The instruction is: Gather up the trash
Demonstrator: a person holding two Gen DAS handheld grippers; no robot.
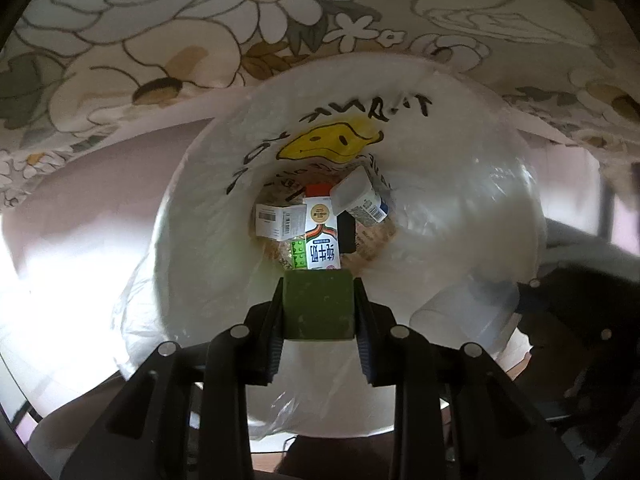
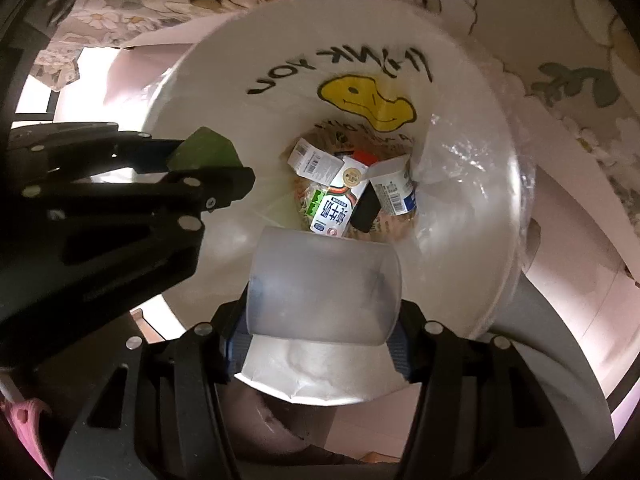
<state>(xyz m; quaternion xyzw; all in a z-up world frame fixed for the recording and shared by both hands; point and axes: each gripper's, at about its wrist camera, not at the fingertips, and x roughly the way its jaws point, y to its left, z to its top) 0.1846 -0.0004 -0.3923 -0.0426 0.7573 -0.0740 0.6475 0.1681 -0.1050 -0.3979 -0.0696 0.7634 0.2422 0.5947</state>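
My left gripper (image 1: pixel 319 300) is shut on a dark green box (image 1: pixel 319 312) and points down into a white bin (image 1: pixel 192 208). The bin is lined with a clear bag printed with a yellow smiley (image 1: pixel 332 140). At the bottom lie a green and white milk carton (image 1: pixel 322 240), small white boxes (image 1: pixel 276 220) and a tipped white cup (image 1: pixel 360 200). My right gripper (image 2: pixel 320 320) is shut on a frosted plastic cup (image 2: pixel 324 284), held over the same bin (image 2: pixel 472 168). In the right wrist view the left gripper (image 2: pixel 200 160) and its green box (image 2: pixel 204 148) hang at the left, over the bin's rim.
A floral cloth (image 1: pixel 160 40) hangs along the far side of the bin, and also shows in the right wrist view (image 2: pixel 560 60). Pale pink floor (image 1: pixel 80 220) surrounds the bin. A pink object (image 2: pixel 24 420) sits at the lower left edge.
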